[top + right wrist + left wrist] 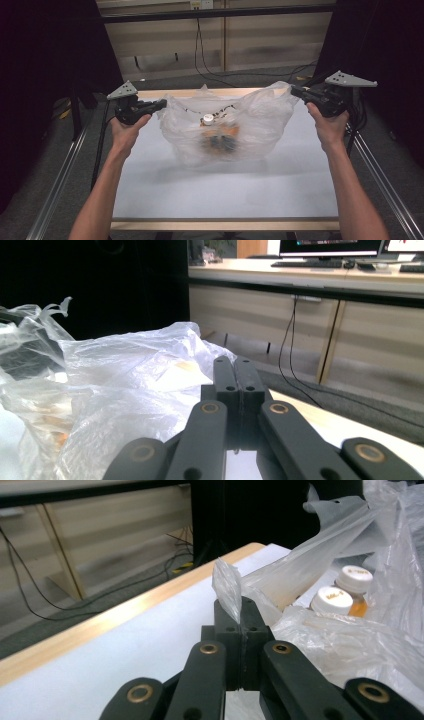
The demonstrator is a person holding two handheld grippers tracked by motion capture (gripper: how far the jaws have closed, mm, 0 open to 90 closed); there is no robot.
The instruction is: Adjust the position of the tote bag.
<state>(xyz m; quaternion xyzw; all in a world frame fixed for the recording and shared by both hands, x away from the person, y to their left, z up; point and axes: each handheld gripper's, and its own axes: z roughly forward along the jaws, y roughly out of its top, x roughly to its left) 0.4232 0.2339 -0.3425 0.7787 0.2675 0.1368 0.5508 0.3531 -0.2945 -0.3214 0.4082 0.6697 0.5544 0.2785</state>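
Nearest the camera, the person's forearms are reaching in over the white table (pixel 225 190), each hand holding a set of tongs. The left tongs (pixel 159 104) are clamping shut on a corner of the clear plastic bag (pixel 225 127); in the left gripper view a flap of film (pixel 227 587) is sticking up from between the closed jaws. The right tongs (pixel 295 91) are also closed, and in the high view they are meeting the bag's opposite upper edge, so they are apparently pinching it too, though the right gripper view is not showing the film between the jaws plainly.

Between the two, the bag is hanging spread open over the middle of the table, its bottom sagging to the surface. Inside it, white-capped bottles (pixel 345 597) with orange contents are lying close together.

The film is looking thin, soft and slippery, likely to stretch or slide out of a pinch, and the bottles are giving it weight low down. Holding it by bunched rim corners, as now, is seeming safest.

Beyond the table, cables (pixel 210 65) are trailing across the floor.
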